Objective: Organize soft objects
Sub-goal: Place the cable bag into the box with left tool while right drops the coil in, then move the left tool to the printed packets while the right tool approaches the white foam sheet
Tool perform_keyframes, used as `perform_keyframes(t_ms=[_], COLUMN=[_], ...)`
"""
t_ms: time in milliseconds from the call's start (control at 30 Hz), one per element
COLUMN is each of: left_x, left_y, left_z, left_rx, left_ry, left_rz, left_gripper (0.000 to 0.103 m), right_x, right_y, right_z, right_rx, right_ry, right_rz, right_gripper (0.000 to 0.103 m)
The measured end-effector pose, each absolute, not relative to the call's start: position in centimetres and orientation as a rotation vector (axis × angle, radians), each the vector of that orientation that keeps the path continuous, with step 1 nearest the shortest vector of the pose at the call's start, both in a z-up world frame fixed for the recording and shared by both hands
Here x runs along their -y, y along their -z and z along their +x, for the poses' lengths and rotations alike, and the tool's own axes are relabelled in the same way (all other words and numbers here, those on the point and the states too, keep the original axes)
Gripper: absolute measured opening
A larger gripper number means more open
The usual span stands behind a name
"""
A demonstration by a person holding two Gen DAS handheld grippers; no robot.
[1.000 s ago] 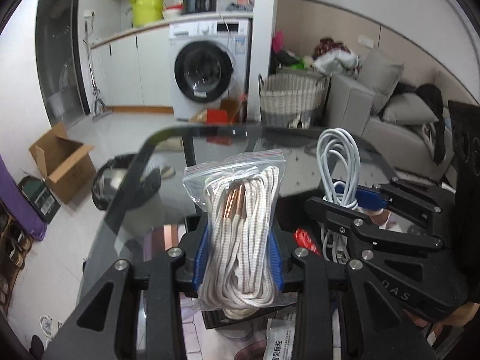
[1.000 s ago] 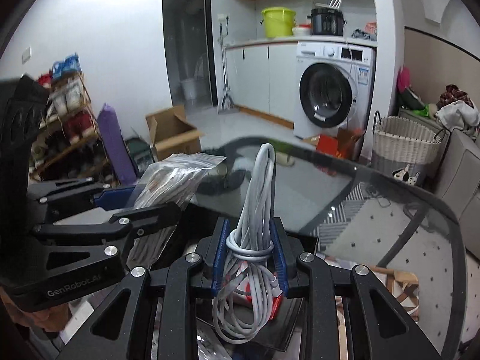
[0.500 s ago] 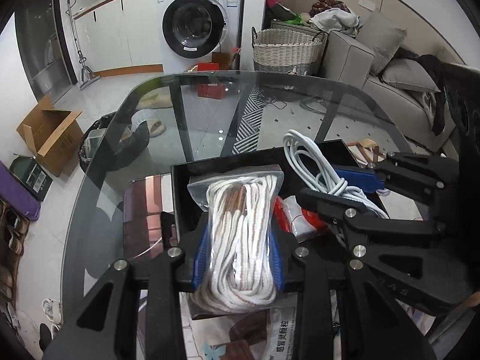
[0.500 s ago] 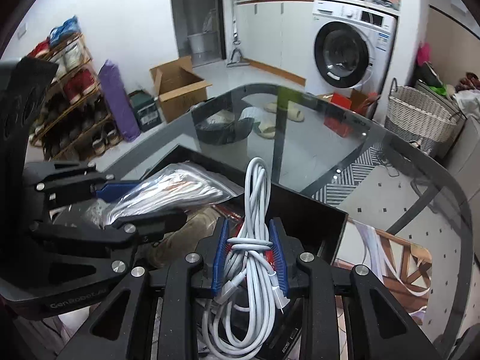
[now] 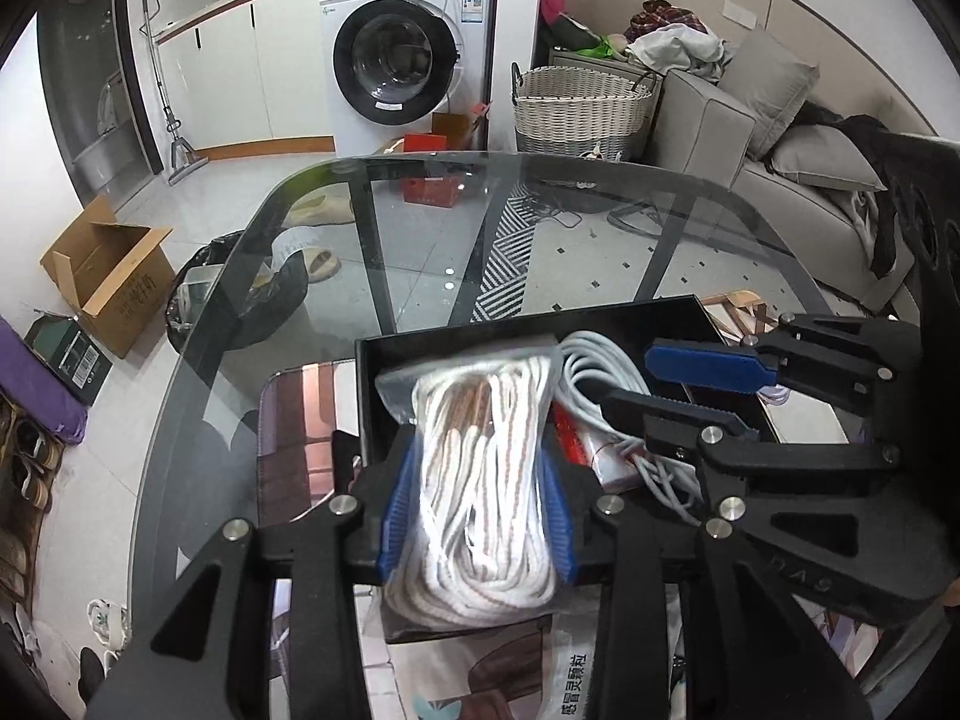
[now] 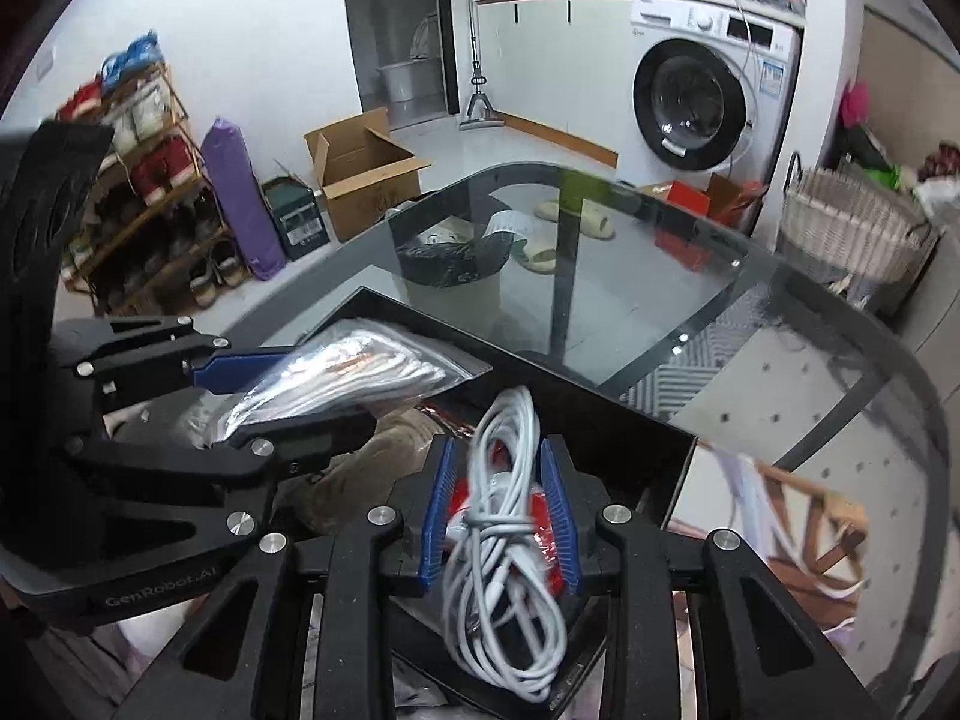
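Note:
My left gripper is shut on a clear bag of white-and-tan rope and holds it over the black tray on the glass table. My right gripper is shut on a coiled white cable with a red packet behind it, also over the tray. In the left wrist view the right gripper sits to the right with the cable. In the right wrist view the left gripper holds the bag at the left.
The glass table extends ahead of the tray. A patterned mat lies under the tray's left side. A printed packet lies near the front. A brown cloth lies in the tray. Washing machine, basket and sofa stand beyond.
Both grippers have tilted down and lowered toward the black tray with the rope bag and the cable still held. The tray now fills the lower view.

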State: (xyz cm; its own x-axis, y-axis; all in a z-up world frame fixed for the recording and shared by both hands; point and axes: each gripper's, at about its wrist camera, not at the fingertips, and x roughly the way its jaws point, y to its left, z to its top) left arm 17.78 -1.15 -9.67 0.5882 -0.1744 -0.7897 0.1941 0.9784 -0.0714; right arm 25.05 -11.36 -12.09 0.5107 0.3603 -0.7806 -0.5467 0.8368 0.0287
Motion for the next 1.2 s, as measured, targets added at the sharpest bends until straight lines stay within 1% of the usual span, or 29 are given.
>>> perform_keyframes(t_ms=[33,100,200,400,433,467,500,533,567,600,700,767,900,967,1067,1133,1200], left_x=[1.1,1.0,0.8,1.1,1.3,1.6,1.7,1.9,1.9,2.1,3.0,3.3,3.3,3.6,4.3,4.8,5.2], left_y=[9.6,9.1,8.5,6.8,6.3,6.0,5.8,5.6,5.6,5.7,6.9,7.9,9.7,10.6,11.4,11.9,12.5], left_z=[17.7,17.4,17.1,15.2,14.3,13.8,12.9,12.3,11.8,11.1,10.3,10.4,10.3,10.3,10.2,10.0,9.9], left_rx=[-0.916,-0.899,-0.884,-0.862,-0.852,-0.848,-0.846,-0.847,-0.847,-0.847,-0.910,-0.969,-1.045,-1.080,-1.106,-1.115,-1.128], left_ry=[0.215,0.214,0.218,0.278,0.292,0.299,0.308,0.312,0.316,0.322,0.342,0.332,0.357,0.363,0.380,0.381,0.382], left_rz=[0.026,0.030,0.021,0.020,0.038,0.049,0.061,0.068,0.073,0.079,0.125,0.143,0.116,0.121,0.137,0.155,0.172], left_gripper=[0.044,0.047,0.055,0.056,0.057,0.058,0.065,0.078,0.083,0.085,0.085,0.085,0.085,0.085,0.085,0.085,0.085], right_x=[11.5,11.8,12.3,13.5,13.9,14.3,15.1,15.9,17.0,17.5,18.7,19.0,19.9,19.9,19.9,19.5,19.3], right_y=[12.1,11.9,11.0,8.9,8.5,8.2,7.8,7.5,7.4,7.5,9.0,10.1,13.3,14.1,14.3,15.0,15.7], right_z=[25.2,25.2,25.0,23.7,23.1,22.6,22.0,21.4,20.5,20.0,18.1,17.6,17.8,18.1,18.5,18.7,18.6], right_rx=[-0.889,-0.897,-0.883,-0.909,-0.916,-0.923,-0.931,-0.939,-0.956,-0.970,-1.050,-1.092,-1.206,-1.216,-1.174,-1.196,-1.205], right_ry=[-0.559,-0.549,-0.552,-0.561,-0.566,-0.561,-0.550,-0.542,-0.535,-0.535,-0.554,-0.530,-0.456,-0.419,-0.382,-0.374,-0.375], right_rz=[-0.217,-0.203,-0.179,-0.140,-0.140,-0.143,-0.139,-0.122,-0.095,-0.086,-0.076,-0.062,0.046,0.059,0.057,0.038,0.023], right_gripper=[0.030,0.030,0.031,0.035,0.037,0.044,0.048,0.052,0.053,0.053,0.053,0.055,0.056,0.059,0.059,0.059,0.062])
